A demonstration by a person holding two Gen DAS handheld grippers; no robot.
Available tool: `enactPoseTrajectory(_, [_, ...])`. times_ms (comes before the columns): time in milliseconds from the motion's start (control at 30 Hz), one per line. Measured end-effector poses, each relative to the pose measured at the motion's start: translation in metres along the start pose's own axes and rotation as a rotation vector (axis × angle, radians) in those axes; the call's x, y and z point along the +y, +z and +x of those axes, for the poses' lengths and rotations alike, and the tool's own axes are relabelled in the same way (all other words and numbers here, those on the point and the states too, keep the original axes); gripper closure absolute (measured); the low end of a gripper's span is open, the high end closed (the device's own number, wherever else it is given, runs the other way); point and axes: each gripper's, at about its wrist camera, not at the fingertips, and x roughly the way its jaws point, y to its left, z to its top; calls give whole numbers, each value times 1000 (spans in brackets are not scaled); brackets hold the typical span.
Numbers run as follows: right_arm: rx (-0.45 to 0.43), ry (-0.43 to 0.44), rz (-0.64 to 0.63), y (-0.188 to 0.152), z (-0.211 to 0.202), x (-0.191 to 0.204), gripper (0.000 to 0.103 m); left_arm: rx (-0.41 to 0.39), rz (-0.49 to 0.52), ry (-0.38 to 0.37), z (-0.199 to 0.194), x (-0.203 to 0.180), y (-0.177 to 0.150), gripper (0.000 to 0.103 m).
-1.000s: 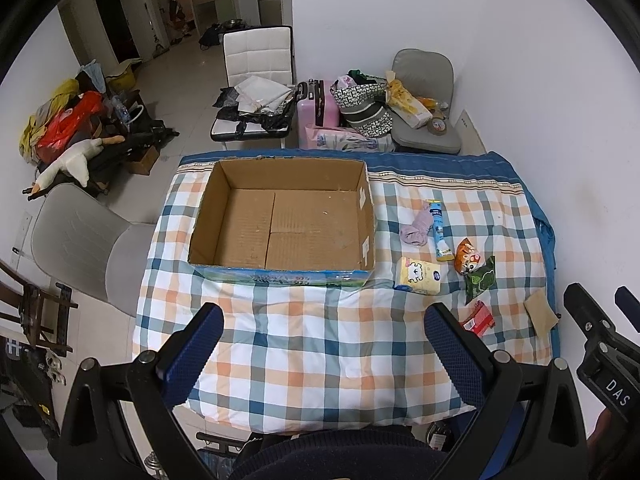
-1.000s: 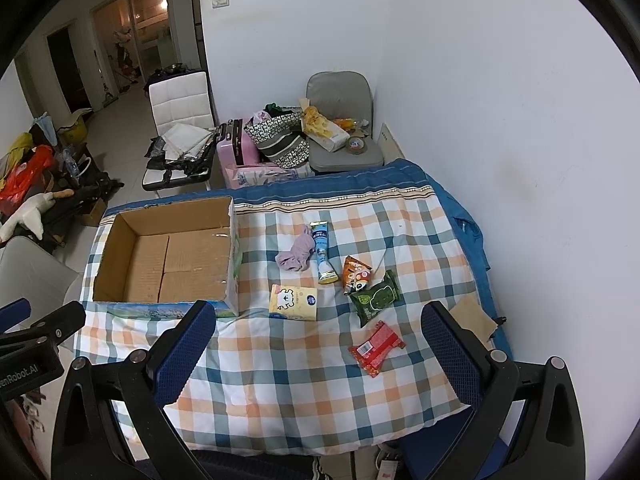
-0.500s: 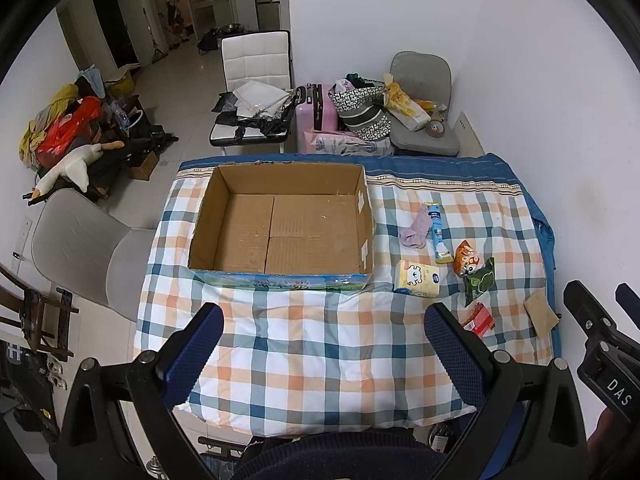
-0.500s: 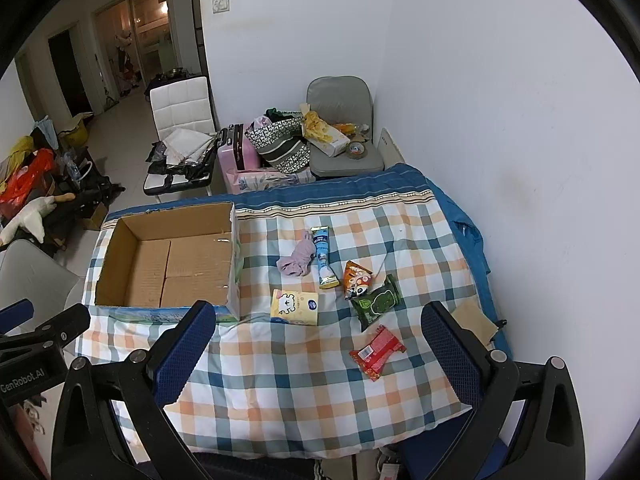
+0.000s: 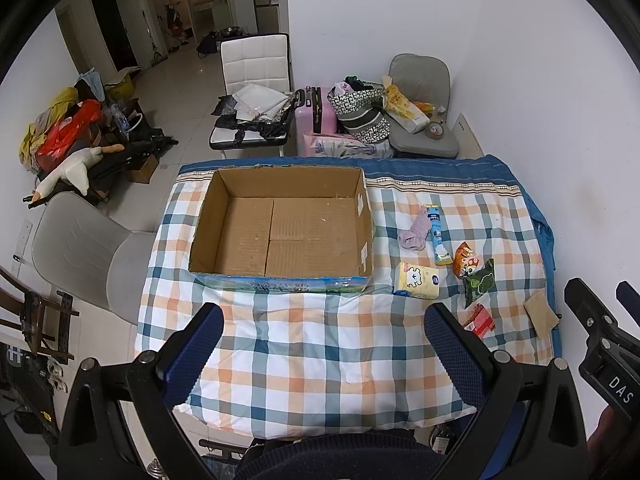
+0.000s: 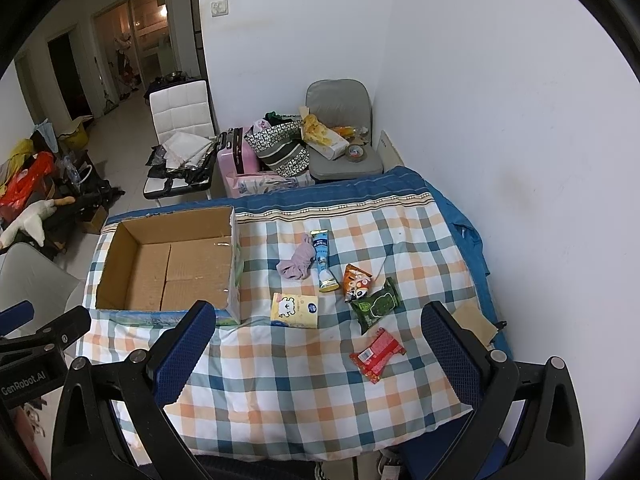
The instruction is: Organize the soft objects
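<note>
Both the left gripper (image 5: pixel 320 332) and right gripper (image 6: pixel 316 328) hover spread and empty over the table's near edge, the right one nearer the red packet (image 6: pixel 377 354), lying diagonally toward the table's right edge, right of the cardboard box (image 6: pixel 236 264).

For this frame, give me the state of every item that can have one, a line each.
cardboard box: open-topped, empty, upright on the checked cloth.
pink sock: crumpled, lying beside the tube.
tube: lying flat.
yellow tissue pack: flat, near the box's corner.
orange snack bag: lying, sealed.
green packet: lying flat.
red packet: lying flat, apart from the rest.
left gripper: open, holding nothing.
right gripper: open, holding nothing.
</note>
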Motion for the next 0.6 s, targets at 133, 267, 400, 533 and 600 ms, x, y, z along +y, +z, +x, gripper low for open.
enactPoseTrajectory(133, [-2,-1,1,0,-1,0,0,0,1,1,0,0,-1,0])
enactPoseTrajectory(267, [-3,-2,1,0,-1,1,0,-2,3,2,0,-1,-1,0])
enactPoseTrajectory(400, [-4,-2,1,1,-2,2,0,-2,1,1,0,-1,-2,0])
enactPoseTrajectory(533, [-3,-1,0,2,-1,2,0,2,4,-3,-2,-5,5,0])
enactPoseTrajectory(600, [-5,0,1,1,-2,1,0,4,5,-5,-1,-5,7,0])
